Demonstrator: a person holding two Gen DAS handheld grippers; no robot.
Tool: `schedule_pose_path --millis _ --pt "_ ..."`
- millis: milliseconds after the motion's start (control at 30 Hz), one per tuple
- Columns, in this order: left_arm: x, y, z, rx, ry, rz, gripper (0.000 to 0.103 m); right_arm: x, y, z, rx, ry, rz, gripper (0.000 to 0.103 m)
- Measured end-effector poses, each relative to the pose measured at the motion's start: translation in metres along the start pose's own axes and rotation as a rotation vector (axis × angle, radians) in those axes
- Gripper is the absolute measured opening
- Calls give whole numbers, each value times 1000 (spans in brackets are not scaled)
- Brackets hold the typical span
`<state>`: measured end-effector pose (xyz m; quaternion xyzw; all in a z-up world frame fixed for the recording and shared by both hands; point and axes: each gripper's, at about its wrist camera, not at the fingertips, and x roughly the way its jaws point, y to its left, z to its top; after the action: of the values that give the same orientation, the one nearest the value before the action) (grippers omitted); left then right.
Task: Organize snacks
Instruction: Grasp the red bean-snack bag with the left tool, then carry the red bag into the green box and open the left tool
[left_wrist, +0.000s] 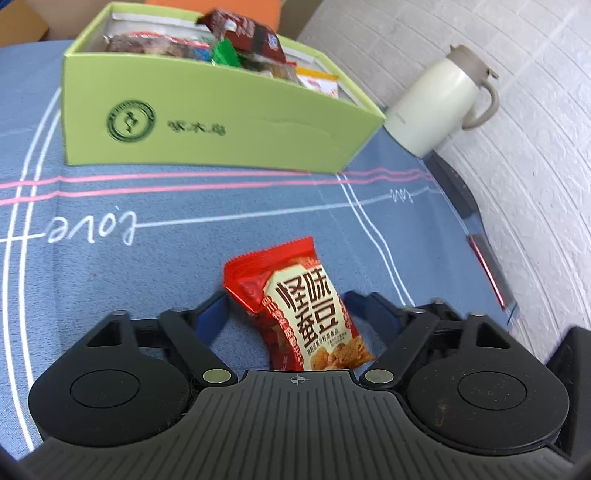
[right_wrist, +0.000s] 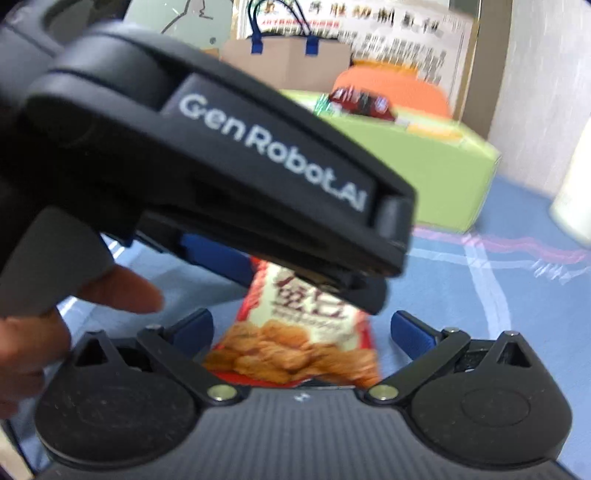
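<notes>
Green box (left_wrist: 221, 122) at the far side already heaped with snacks — one red packet (left_wrist: 299, 306) left on the near cloth (left_wrist: 110, 258), lying loose between the open left gripper (left_wrist: 284, 306) and open right gripper (right_wrist: 301, 326), neither pressing it.

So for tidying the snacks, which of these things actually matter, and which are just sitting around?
Part of the job:
- red snack packet, lying on the blue cloth between both hand-held grippers
- green box, already holding several snacks
- left hand-held gripper and right hand-held gripper

Just lying about:
- white jug beside the box
- blue tablecloth
- brown paper bag behind
</notes>
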<state>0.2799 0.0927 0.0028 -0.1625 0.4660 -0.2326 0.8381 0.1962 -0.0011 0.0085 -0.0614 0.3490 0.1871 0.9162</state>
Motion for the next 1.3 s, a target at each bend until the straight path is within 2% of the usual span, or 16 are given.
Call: schedule_pose_path --millis 33,67,200,367,567,700,833,967,1000,1100,1200,1267,1300 --pt "0 0 -2 12 -9 0 37 -2 -1 -1 7 -7 12 94" --pt "0 0 -3 20 -1 -4 27 -7 0 -1 -6 -19 2 74" --pt "-9 4 -7 -6 -16 -43 16 -16 -4 7 -11 4 37 72" --pt "-29 -7 20 10 -95 -88 16 -33 -15 41 -63 -108 10 73" --pt "-36 -32 102 56 -206 -73 16 -14 -57 113 -147 -215 -17 73" --pt "-14 -37 158 57 -224 -26 17 23 -91 152 -152 -209 10 73" --pt "23 -31 198 39 -194 6 17 54 -110 160 -131 -169 44 73" --pt "58 -19 211 32 -146 61 17 92 -131 160 -109 -118 79 72" --pt "67 -14 210 31 -131 74 18 98 -136 160 -86 -117 98 75" --pt "77 -3 207 29 -127 57 22 105 -145 154 -32 -123 147 79" --pt "77 1 206 25 -134 38 25 116 -146 156 -37 -119 142 82" --pt "76 0 205 35 -143 40 30 116 -145 156 -39 -131 133 88" --pt "74 -2 203 38 -153 40 38 114 -144 156 -40 -138 140 94"
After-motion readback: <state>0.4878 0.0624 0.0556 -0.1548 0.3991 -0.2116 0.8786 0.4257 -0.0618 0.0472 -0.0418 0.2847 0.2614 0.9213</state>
